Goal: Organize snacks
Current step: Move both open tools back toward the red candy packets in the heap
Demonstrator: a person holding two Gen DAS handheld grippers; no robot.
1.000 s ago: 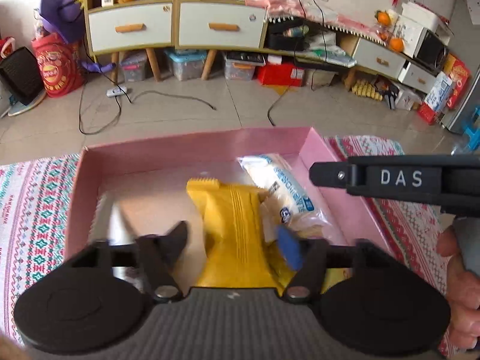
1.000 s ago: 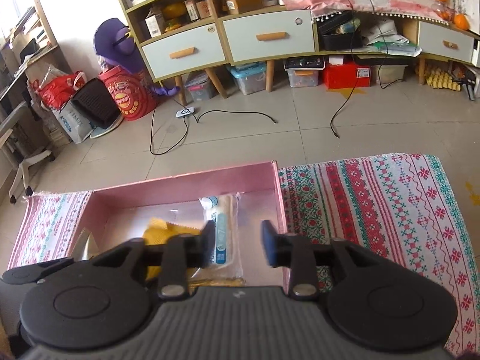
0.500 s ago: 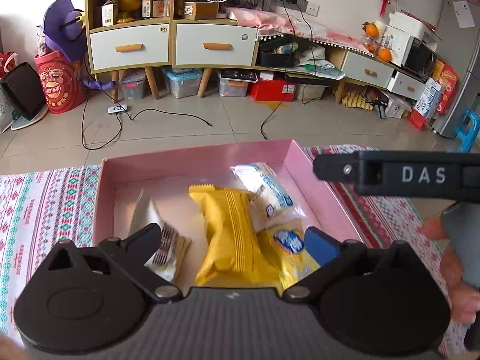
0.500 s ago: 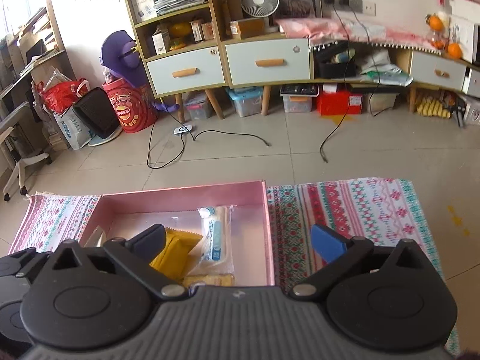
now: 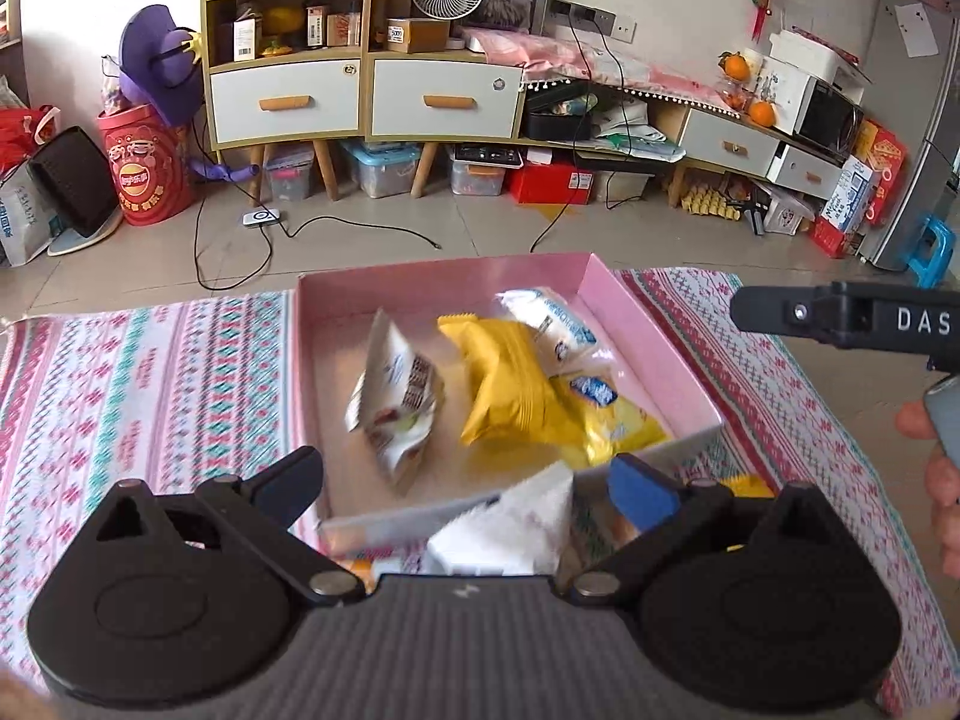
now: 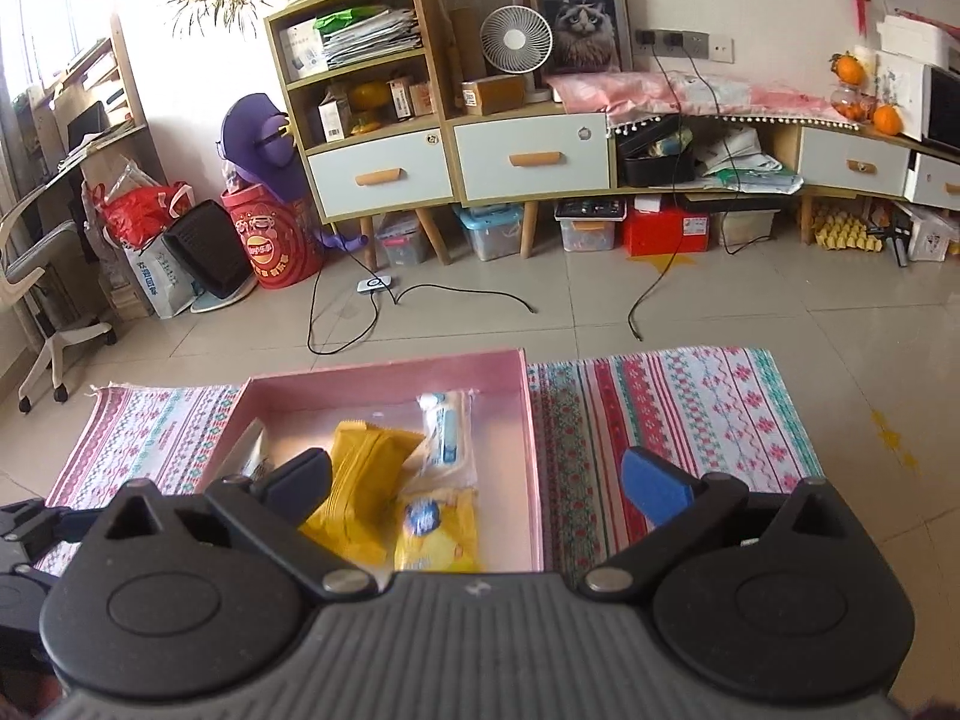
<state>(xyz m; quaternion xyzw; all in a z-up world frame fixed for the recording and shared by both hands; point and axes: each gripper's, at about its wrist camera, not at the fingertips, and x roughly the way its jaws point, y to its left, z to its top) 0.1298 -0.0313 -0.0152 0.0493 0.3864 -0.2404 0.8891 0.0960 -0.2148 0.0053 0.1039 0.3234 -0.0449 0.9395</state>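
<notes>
With four packets already lying in the pink box [image 5: 654, 336], the step in hand looks like fetching the next loose snack: a white packet [image 5: 510, 531] sits on the patterned cloth [image 5: 168, 372] just outside the box's near wall, between the left gripper [image 5: 465, 480] fingers. Left jaws are spread wide and hold nothing; right gripper [image 6: 477, 477] likewise spread and empty, hovering over the box's near right corner. Inside: yellow wrapper [image 5: 510, 378] in the middle, white-blue packet [image 5: 549, 324] at the back, yellow-blue packet [image 5: 606, 414] front right, silver-white packet [image 5: 393, 402] tipped up on the left. Advice: drop the left straight down, pinch the packet's body rather than its crimped edge, lift clear of the wall, then release into the bare left side.
</notes>
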